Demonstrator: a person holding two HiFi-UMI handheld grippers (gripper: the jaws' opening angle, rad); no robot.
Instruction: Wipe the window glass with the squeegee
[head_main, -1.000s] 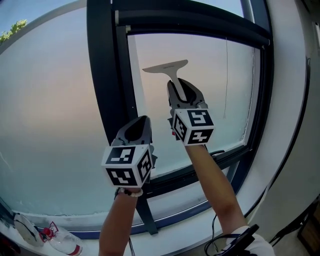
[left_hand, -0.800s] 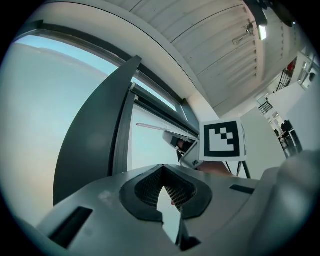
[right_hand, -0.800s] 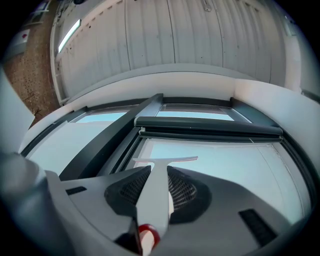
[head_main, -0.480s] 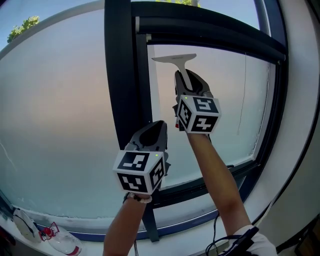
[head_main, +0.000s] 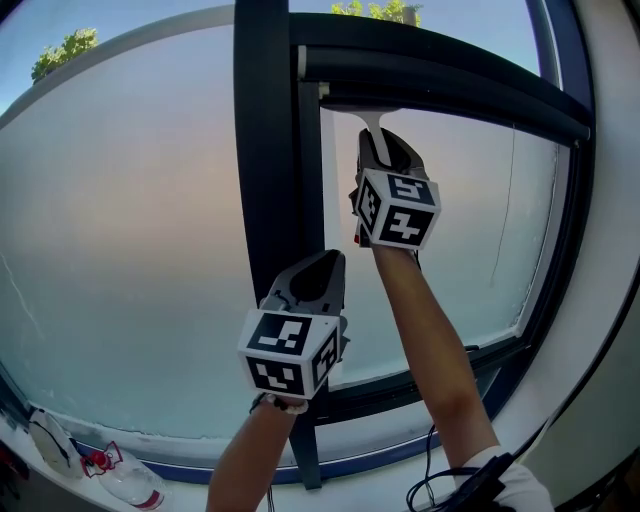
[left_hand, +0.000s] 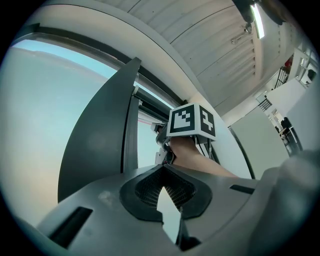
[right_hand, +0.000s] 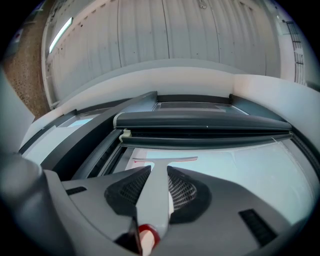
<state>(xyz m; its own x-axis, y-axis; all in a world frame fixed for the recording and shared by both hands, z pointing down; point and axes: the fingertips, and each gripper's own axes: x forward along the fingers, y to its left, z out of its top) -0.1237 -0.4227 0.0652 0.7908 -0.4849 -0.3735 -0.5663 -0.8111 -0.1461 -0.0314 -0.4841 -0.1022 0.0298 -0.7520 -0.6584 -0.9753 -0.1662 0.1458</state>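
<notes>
The white squeegee (head_main: 371, 122) is pressed against the frosted window glass (head_main: 450, 220), its blade right under the dark top frame of the right pane. My right gripper (head_main: 383, 138) is shut on the handle, arm stretched upward. In the right gripper view the grey handle (right_hand: 155, 192) runs between the jaws, ending in the T-shaped blade (right_hand: 165, 160) with a red end by the camera. My left gripper (head_main: 318, 262) hangs lower, in front of the dark mullion (head_main: 265, 150), shut with nothing in it; its tips (left_hand: 162, 171) meet.
A dark blind housing (head_main: 440, 85) spans the top of the right pane, and a thin cord (head_main: 505, 200) hangs down the glass. A plastic bottle (head_main: 125, 487) lies on the sill at bottom left. A black cable (head_main: 440, 490) coils at the bottom right.
My right gripper has pushed the squeegee up the glass until the blade reached the top frame. The left gripper kept its place below, still shut.
</notes>
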